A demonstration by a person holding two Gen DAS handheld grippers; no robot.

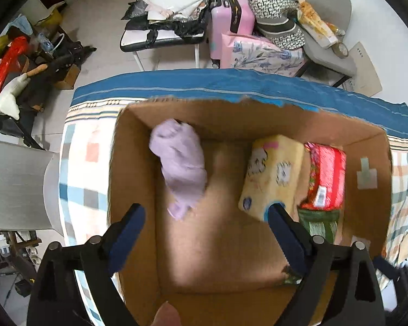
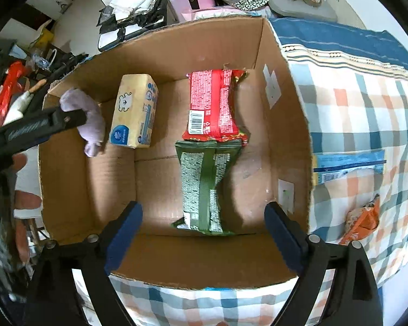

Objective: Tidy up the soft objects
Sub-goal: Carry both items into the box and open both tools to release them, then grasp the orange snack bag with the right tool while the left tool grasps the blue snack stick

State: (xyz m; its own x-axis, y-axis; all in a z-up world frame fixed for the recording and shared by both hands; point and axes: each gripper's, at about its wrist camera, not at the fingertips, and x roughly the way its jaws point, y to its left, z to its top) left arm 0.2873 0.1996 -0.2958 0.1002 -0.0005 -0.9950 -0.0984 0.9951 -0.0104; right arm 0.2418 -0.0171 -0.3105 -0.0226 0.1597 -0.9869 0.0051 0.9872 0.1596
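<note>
Hovering above the open cardboard box [image 2: 283, 125], both grippers are pointing down into it with their jaws spread wide and nothing between them: the left gripper [image 1: 206, 233] is hanging over the box's left half, and the right gripper [image 2: 204, 231] is hanging over its near edge. Inside the box four soft things are lying on the corrugated floor. One lilac cloth bundle [image 1: 181, 167], rolled and crumpled, is resting by the left wall. One yellow tissue pack [image 2: 134, 116], a plump plastic-wrapped brick printed with a cartoon bear, is lying just beside it. One glossy red snack packet [image 2: 215, 106] is sitting toward the far wall, and one green packet [image 2: 204, 190], crinkled foil with a seam down its middle, is lying end to end with it, their ends touching. Outside, on the checked cloth covering the surface [image 2: 351, 114], one orange packet [image 2: 363, 221] and one blue packet [image 2: 348, 168] are lying to the right of the box.
</note>
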